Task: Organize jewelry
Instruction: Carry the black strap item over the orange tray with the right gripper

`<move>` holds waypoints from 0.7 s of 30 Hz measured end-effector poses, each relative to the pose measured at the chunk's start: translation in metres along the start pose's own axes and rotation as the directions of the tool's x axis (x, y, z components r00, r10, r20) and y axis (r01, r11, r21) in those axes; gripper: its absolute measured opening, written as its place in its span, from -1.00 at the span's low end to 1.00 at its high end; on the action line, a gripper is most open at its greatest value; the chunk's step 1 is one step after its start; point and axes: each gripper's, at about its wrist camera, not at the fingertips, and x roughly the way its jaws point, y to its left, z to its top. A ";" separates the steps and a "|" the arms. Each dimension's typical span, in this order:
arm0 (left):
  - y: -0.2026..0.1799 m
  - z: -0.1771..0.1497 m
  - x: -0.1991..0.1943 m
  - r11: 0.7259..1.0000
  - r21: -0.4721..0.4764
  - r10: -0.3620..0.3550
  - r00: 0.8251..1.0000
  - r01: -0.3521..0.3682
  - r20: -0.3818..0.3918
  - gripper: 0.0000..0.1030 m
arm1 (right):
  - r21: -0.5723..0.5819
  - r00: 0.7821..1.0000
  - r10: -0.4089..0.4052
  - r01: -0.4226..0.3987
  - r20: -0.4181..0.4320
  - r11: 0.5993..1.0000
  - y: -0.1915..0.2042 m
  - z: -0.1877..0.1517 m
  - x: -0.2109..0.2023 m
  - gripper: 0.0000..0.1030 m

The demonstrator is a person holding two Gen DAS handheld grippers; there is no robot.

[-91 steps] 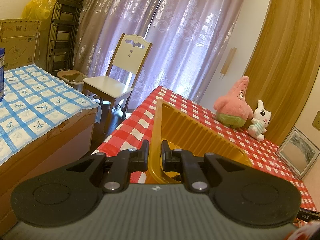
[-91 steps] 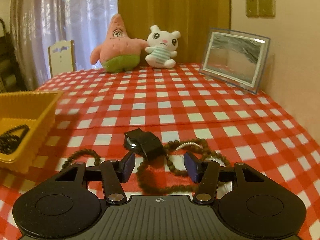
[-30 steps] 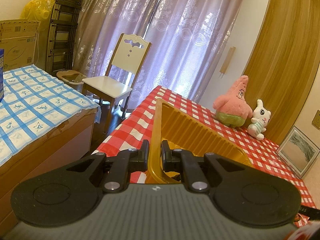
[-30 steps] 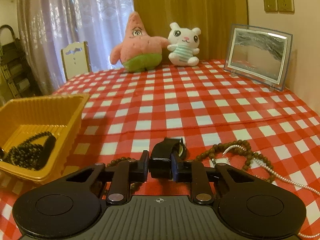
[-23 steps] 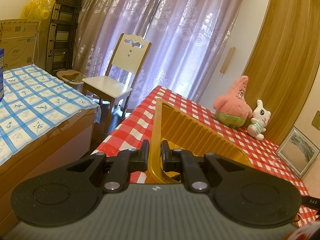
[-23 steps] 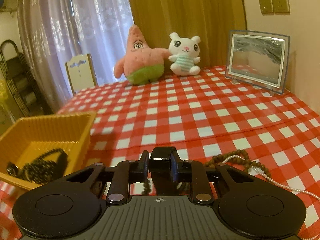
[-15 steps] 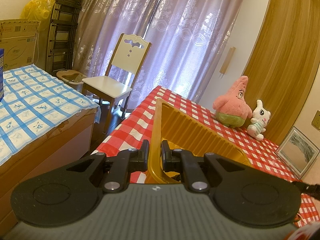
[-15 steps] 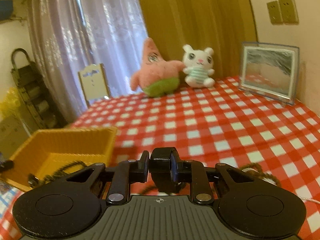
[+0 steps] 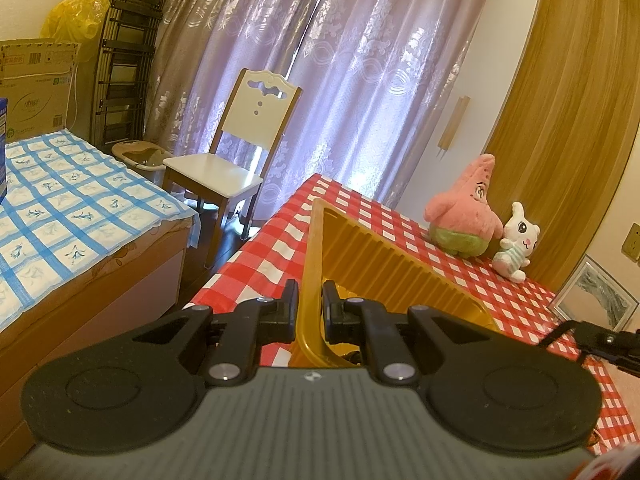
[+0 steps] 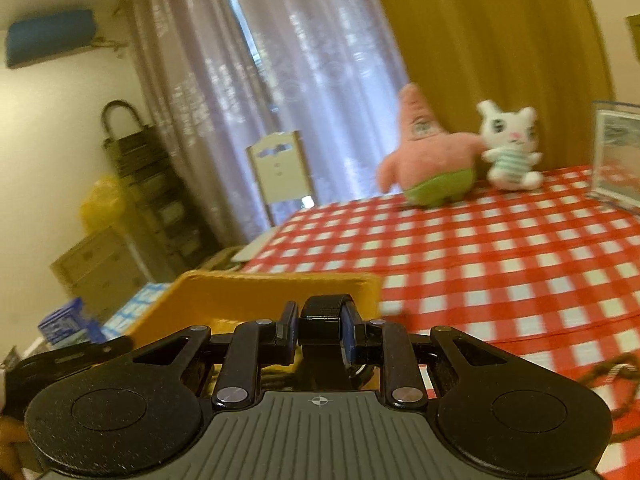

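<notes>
My left gripper (image 9: pixel 310 304) is shut on the near rim of the yellow ribbed basket (image 9: pixel 384 264), which stands on the red checked tablecloth (image 9: pixel 400 224). In the right wrist view my right gripper (image 10: pixel 320 324) is shut on a black watch strap (image 10: pixel 325 318), held off the table in front of the yellow basket (image 10: pixel 256 292). The rest of the watch hangs hidden below the fingers. A brown bead necklace (image 10: pixel 612 380) lies on the cloth at the lower right. The right gripper's tip (image 9: pixel 600 340) shows at the right edge of the left wrist view.
A pink star plush (image 10: pixel 428 156) and a white bunny plush (image 10: pixel 508 144) sit at the table's far side, beside a framed picture (image 10: pixel 618 156). A white chair (image 9: pixel 236 152), a bed with a blue checked cover (image 9: pixel 72 208) and curtains lie beyond the table's left edge.
My right gripper, with the watch in it, has risen from the table and swung left toward the basket. The left gripper has stayed on the basket rim.
</notes>
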 end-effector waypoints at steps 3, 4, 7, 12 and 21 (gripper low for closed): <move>0.000 0.000 0.000 1.000 -0.001 0.001 1.000 -0.001 0.001 -0.80 | 0.011 0.998 0.053 -0.053 -0.032 0.999 0.011 -0.003 0.017 -0.56; 0.000 0.002 0.000 1.000 -0.001 0.001 1.000 -0.001 0.002 -0.80 | 0.015 0.997 0.073 -0.072 -0.039 0.997 0.015 -0.004 0.022 -0.56; 0.000 0.004 0.000 1.000 -0.003 0.003 1.000 -0.003 0.001 -0.80 | 0.023 0.990 0.127 -0.125 -0.064 0.992 0.026 -0.009 0.039 -0.56; 0.002 0.006 -0.002 1.000 -0.001 0.012 1.000 -0.012 0.006 -0.81 | 0.007 0.980 0.174 -0.174 -0.100 0.985 0.039 -0.022 0.066 -0.56; 0.008 0.001 0.002 1.000 -0.002 0.006 1.000 -0.006 -0.020 -0.96 | -0.038 0.983 0.142 -0.148 -0.120 0.988 0.036 -0.041 0.076 -0.53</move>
